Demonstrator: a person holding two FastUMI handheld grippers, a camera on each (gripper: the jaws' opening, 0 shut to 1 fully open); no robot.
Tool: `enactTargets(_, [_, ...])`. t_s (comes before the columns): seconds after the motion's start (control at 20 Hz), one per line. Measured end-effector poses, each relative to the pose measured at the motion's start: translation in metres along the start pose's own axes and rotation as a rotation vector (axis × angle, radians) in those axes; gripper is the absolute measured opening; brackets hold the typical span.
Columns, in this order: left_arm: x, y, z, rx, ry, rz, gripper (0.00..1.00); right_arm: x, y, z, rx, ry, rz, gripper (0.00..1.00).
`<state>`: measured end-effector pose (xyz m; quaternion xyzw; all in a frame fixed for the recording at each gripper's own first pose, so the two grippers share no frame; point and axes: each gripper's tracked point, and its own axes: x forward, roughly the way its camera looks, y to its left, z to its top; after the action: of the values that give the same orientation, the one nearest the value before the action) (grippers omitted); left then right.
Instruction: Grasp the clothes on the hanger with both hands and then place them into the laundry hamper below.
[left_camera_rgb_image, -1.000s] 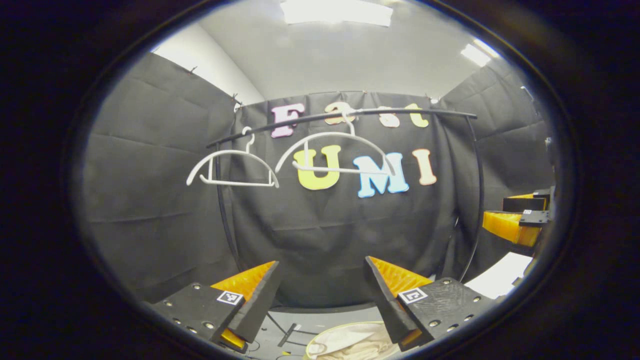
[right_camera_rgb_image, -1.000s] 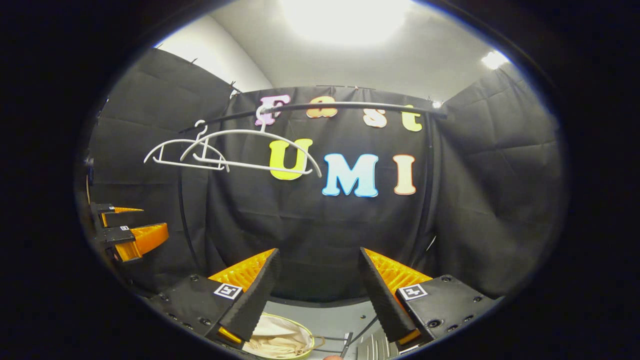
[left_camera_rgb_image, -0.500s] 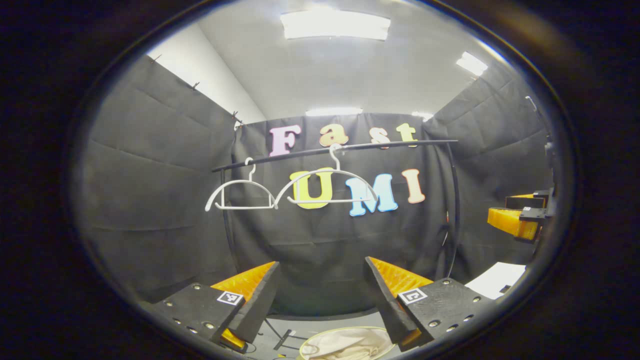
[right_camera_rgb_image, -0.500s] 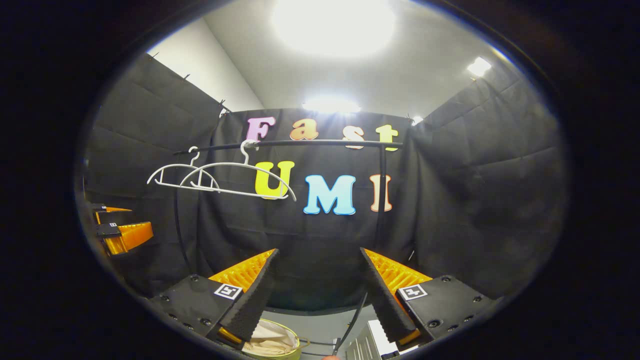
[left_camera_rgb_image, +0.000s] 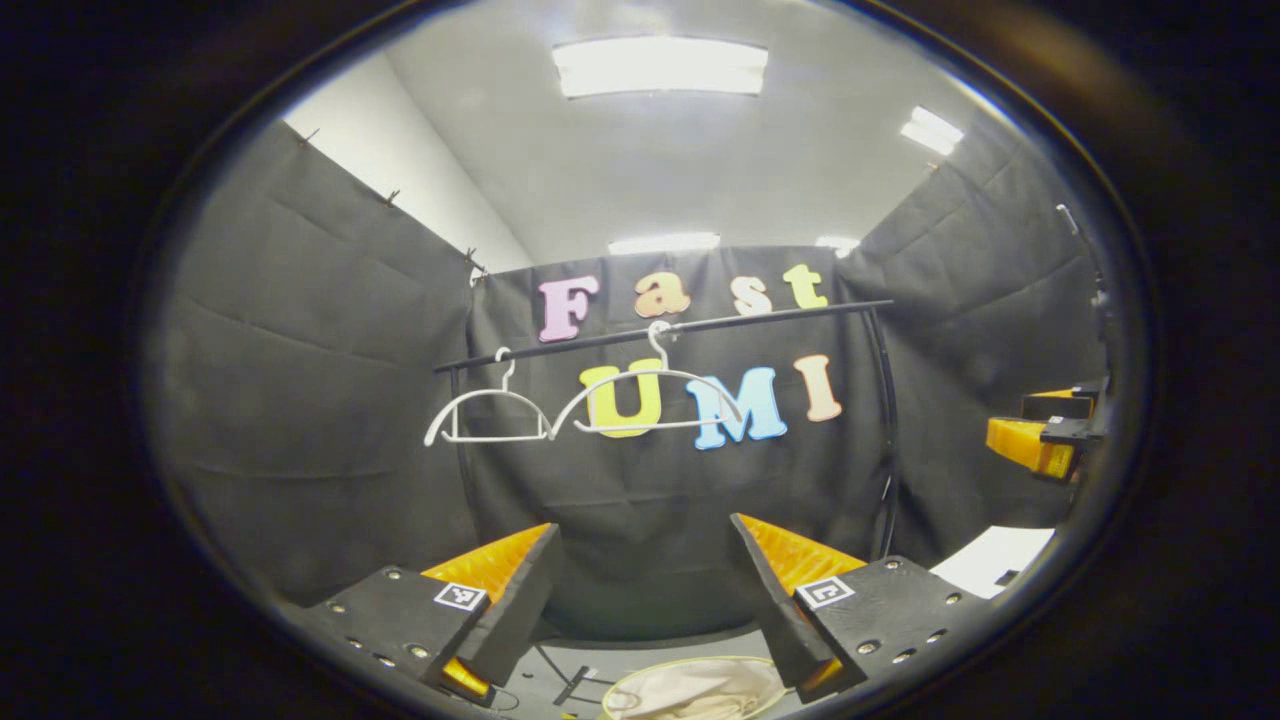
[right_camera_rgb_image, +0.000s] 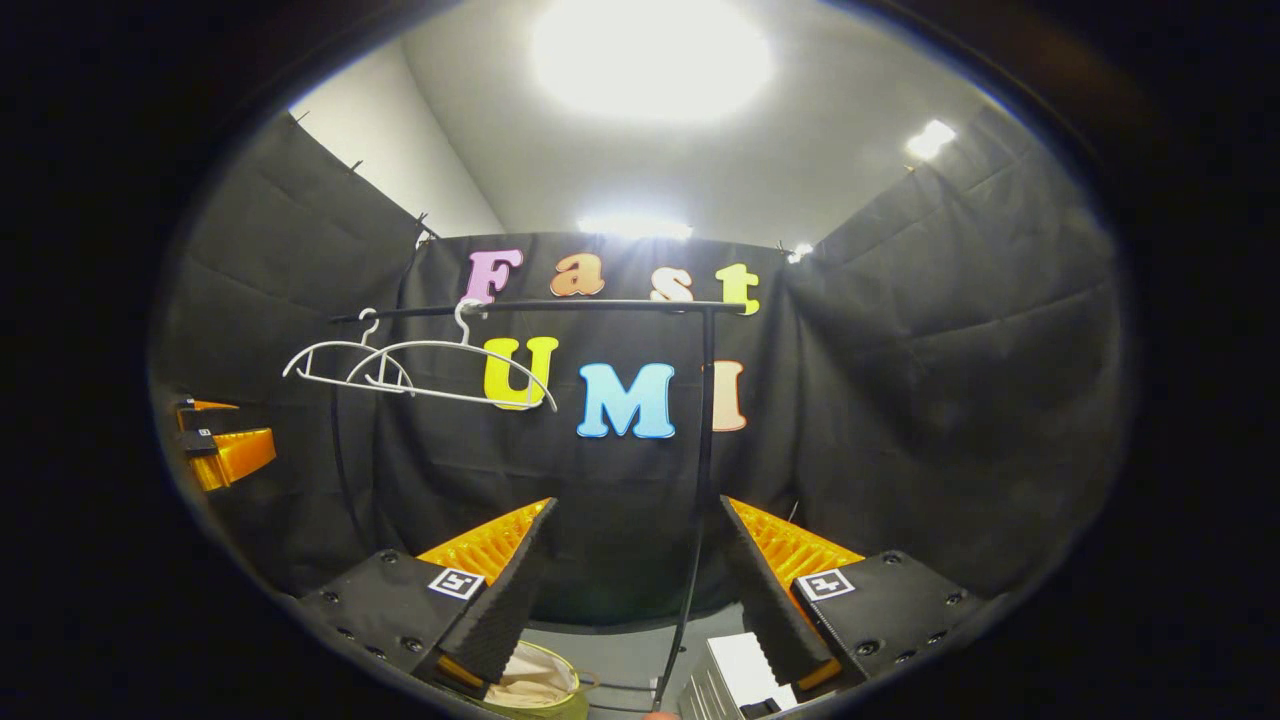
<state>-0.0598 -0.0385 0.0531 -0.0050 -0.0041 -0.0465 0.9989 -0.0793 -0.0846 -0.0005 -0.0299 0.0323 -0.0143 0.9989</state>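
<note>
Both cameras have pulled back since the earlier frames; the black clothes rail and its two bare white plastic hangers now sit smaller and lower in my views. My left gripper hangs with jaws apart, nothing between them. My right gripper is likewise spread and empty. Cream-coloured clothes lie bundled in the round yellow-rimmed laundry hamper on the floor below, also seen in the right gripper view. I judge the task done: hangers stripped, garment dropped. I see nothing left to move.
</note>
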Motion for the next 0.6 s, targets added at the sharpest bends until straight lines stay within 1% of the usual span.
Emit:
enactTargets(0.25, [-0.012,-0.003,0.007,-0.014,-0.014,0.001,0.97,-0.01,-0.005,0.002,-0.005,-0.009,-0.01,0.97])
enactTargets(0.35, [-0.009,-0.003,0.006,-0.011,-0.01,0.002,0.96,-0.01,-0.006,0.002,0.0,-0.012,-0.01,0.98])
enactTargets(0.6, [-0.003,-0.005,0.006,-0.008,-0.019,0.002,0.97,-0.004,-0.008,0.006,0.003,-0.024,-0.018,0.97])
